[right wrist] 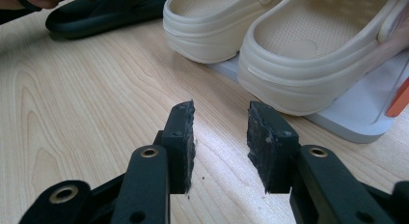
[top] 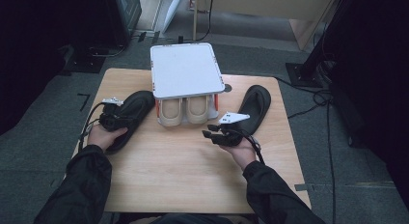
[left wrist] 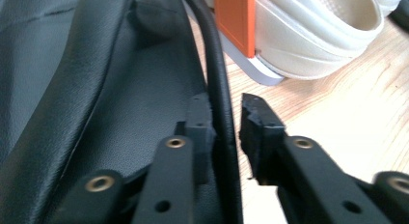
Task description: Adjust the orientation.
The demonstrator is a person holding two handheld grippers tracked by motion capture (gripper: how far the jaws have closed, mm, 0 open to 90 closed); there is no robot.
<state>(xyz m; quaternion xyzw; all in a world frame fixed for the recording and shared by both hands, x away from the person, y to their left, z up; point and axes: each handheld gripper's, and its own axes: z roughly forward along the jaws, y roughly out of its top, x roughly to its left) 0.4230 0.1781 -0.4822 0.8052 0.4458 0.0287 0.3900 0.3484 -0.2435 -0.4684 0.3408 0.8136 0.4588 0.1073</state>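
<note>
— So, where's your left gripper (left wrist: 226, 122)?
— My jaws straddle the black leather flip-flop's (top: 130, 113) strap, parted, not pressing it.
— And your right gripper (right wrist: 221, 137)?
— Open, empty; cream rubber clogs (right wrist: 308, 55) lie just ahead.

Table front (top: 193, 175) bare – free passage; rack (top: 185, 69) with cream clogs (top: 183, 110) blocks centre (black sandals flanking).

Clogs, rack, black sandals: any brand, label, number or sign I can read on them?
None can be read.
Clogs: plain cream, no mark visible.
Rack: white top bare, only a few tiny specks.
Left sandal and right sandal: plain black, no print showing.
</note>
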